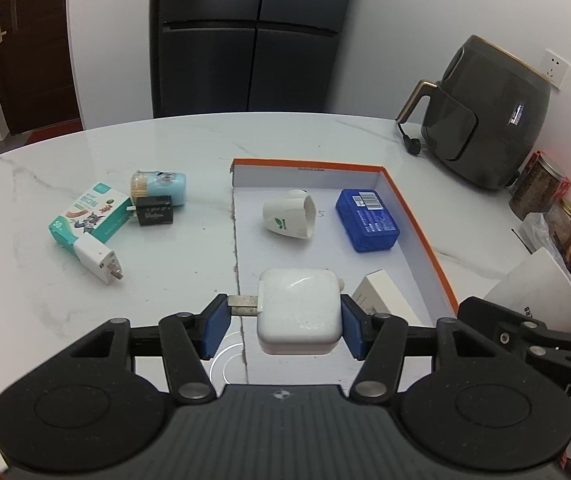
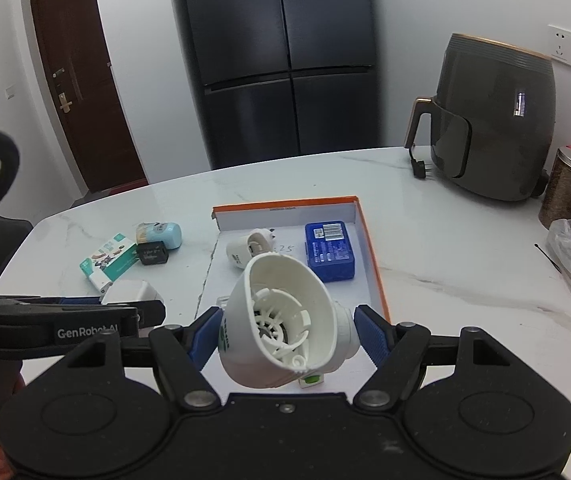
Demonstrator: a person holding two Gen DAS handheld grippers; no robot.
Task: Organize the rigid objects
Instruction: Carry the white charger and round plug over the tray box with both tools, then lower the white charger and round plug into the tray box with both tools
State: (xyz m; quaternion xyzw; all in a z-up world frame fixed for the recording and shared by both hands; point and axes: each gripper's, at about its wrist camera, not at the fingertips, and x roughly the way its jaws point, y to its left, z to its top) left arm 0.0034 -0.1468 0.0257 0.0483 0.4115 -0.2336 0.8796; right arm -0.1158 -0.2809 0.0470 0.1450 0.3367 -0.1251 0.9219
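My left gripper (image 1: pixel 284 328) is shut on a white square charger (image 1: pixel 299 312). One pad presses its metal prongs, the other its right side, and it hangs over the near left corner of the orange-rimmed box tray (image 1: pixel 417 216). My right gripper (image 2: pixel 287 336) is shut on a white hollow cone-shaped housing (image 2: pixel 285 316) above the tray's near end (image 2: pixel 373 256). In the tray lie a similar white housing (image 1: pixel 289 214), a blue case (image 1: pixel 367 220) and a small white carton (image 1: pixel 385 296). The left gripper's body and the charger (image 2: pixel 131 292) show at the left of the right wrist view.
On the marble table (image 1: pixel 165 280), left of the tray, lie a teal box (image 1: pixel 89 218), a light-blue canister (image 1: pixel 159 186), a black adapter (image 1: pixel 153 210) and a white plug (image 1: pixel 97 260). An air fryer (image 1: pixel 489 116) and jars (image 1: pixel 541 190) stand at the right. A dark fridge (image 1: pixel 249 36) is behind.
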